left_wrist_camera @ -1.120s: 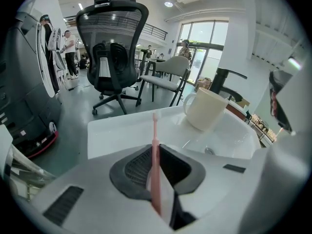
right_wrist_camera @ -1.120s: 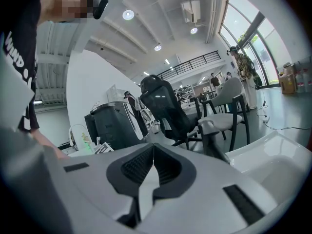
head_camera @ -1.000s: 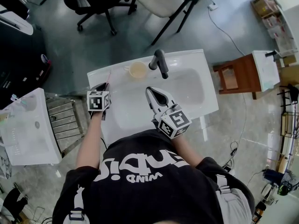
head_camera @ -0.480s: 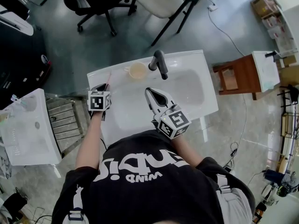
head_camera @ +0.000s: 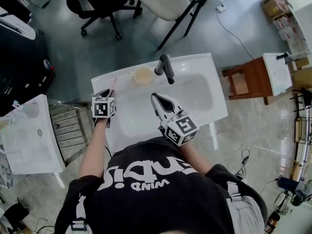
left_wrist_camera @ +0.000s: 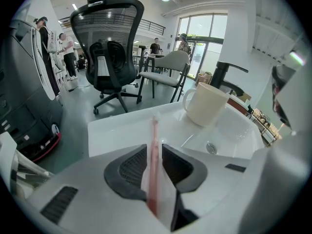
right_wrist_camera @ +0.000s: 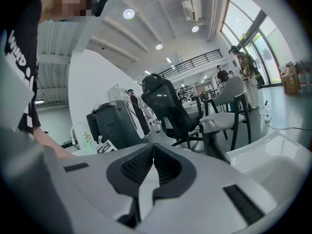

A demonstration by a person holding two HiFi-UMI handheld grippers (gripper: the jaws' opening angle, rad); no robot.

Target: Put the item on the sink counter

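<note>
Item: pink stick (left_wrist_camera: 154, 165), looks like a toothbrush to me, pinched in the left claw (head_camera: 104, 92) with its free end poking out toward the mug (head_camera: 143, 74).
Where it is: left of the mug, over the flat white tabletop (head_camera: 99, 78) strip of the sink. From where I'm standing I can't tell if the tip is touching down or just above it.
Left claw: clamped on the stick, and a good part of its length sticks out past the grip.
Right claw (head_camera: 156, 97): pressed together with nothing in it, hanging over the basin (head_camera: 195, 91) on the near side of the mug. It's not part of this.
Risk 1: that strip left of the mug looks narrow. Let go with the stick angled across it and my guess is it rolls or slides, either into the basin or off the outer edge to the floor.
Risk 2: the tip points roughly toward the mug, so pushing further forward before release could bump it.
Risk 3: thin, smooth handle, so it could pivot in the grip if the tip hits the tabletop first.
What I'd do: lay it flat along the strip, then open up.
</note>
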